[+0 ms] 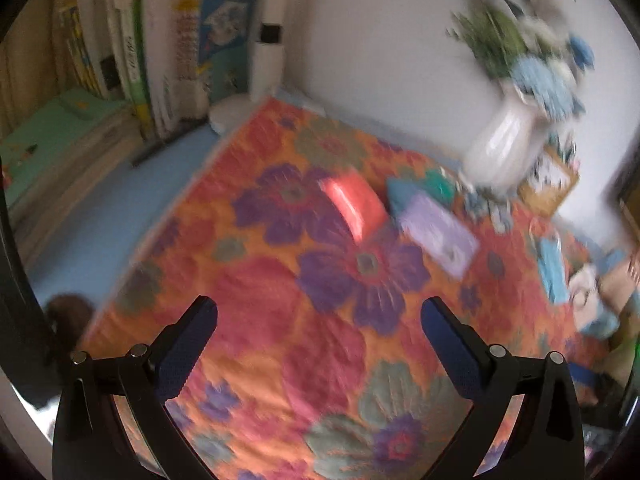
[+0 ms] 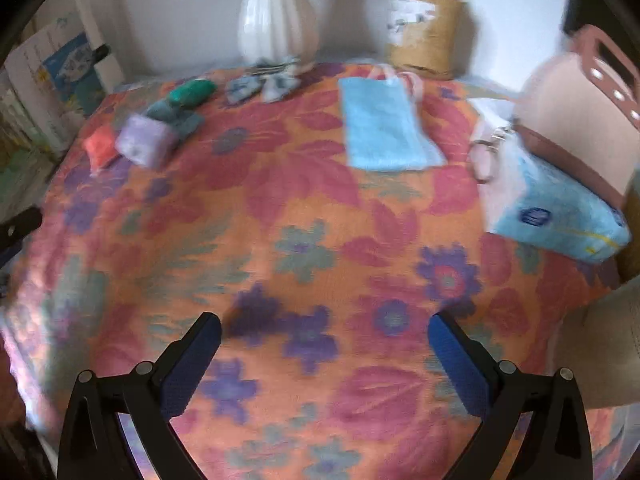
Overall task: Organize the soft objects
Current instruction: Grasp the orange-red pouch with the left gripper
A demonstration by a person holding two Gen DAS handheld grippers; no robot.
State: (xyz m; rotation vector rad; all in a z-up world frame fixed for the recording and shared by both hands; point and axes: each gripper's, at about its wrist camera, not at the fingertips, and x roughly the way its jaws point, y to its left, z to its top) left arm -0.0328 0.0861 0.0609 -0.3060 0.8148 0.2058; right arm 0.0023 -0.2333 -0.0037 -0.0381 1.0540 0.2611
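On the flowered tablecloth (image 1: 256, 312) (image 2: 280, 240) lie soft items: a red-orange pouch (image 1: 352, 204) (image 2: 100, 148), a lilac pad (image 1: 440, 236) (image 2: 146, 144), teal-green pieces (image 1: 424, 188) (image 2: 190, 94), a light blue cloth (image 2: 380, 128) (image 1: 550, 268) and a blue tissue pack (image 2: 560, 212). My left gripper (image 1: 318, 312) is open and empty above the cloth, well short of the red pouch. My right gripper (image 2: 324, 328) is open and empty over the cloth's middle, apart from every item. Both views are blurred.
A white vase with blue flowers (image 1: 504, 144) (image 2: 276, 16) stands at the back. A brown paper bag (image 2: 424, 28) stands beside it. Books (image 1: 160, 60) line the left. A pink case (image 2: 576, 108) stands at the right. A small patterned fabric piece (image 2: 264, 84) lies by the vase.
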